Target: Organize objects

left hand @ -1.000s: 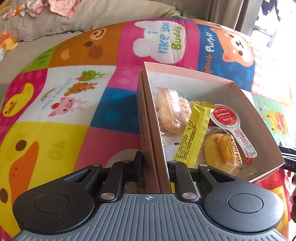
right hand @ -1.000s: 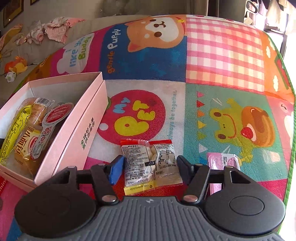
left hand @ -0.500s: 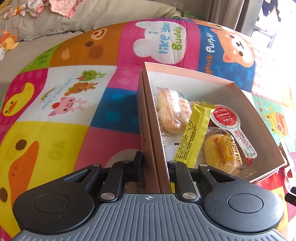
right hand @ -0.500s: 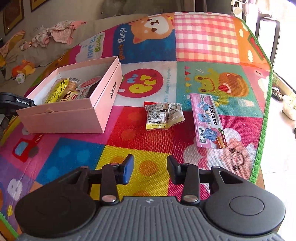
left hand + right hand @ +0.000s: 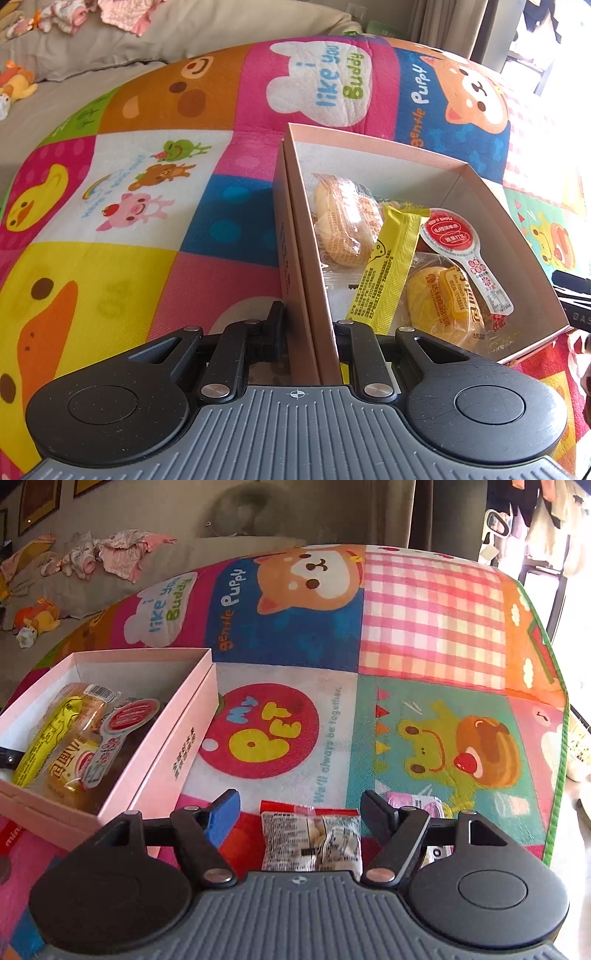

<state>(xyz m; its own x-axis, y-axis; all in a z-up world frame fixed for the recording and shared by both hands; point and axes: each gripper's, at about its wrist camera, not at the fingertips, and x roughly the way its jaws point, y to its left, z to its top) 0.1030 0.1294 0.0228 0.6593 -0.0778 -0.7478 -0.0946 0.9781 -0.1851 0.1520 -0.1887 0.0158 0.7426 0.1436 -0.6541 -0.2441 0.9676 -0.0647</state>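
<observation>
My left gripper (image 5: 308, 328) is shut on the near left wall of the pink cardboard box (image 5: 295, 236). Inside the box lie two wrapped buns (image 5: 347, 225), a yellow sachet (image 5: 388, 266) and a red-lidded jelly spoon (image 5: 454, 240). In the right wrist view the box (image 5: 173, 738) sits at the left. My right gripper (image 5: 301, 808) hangs low over the mat, its jaws opening. A clear snack packet with red ends (image 5: 310, 834) lies between the fingers, and neither pad touches it. A pink blister pack (image 5: 413, 801) peeks out behind the right finger.
The colourful patchwork play mat (image 5: 424, 627) covers the surface; its green edge (image 5: 557, 760) drops off at the right. Beyond the mat are a grey sofa with baby clothes (image 5: 110, 554) and a plush toy (image 5: 37, 616).
The right gripper pulled up and back from the snack packet half a second ago, then came down around it again with wider jaws. The left gripper kept its hold on the box wall.
</observation>
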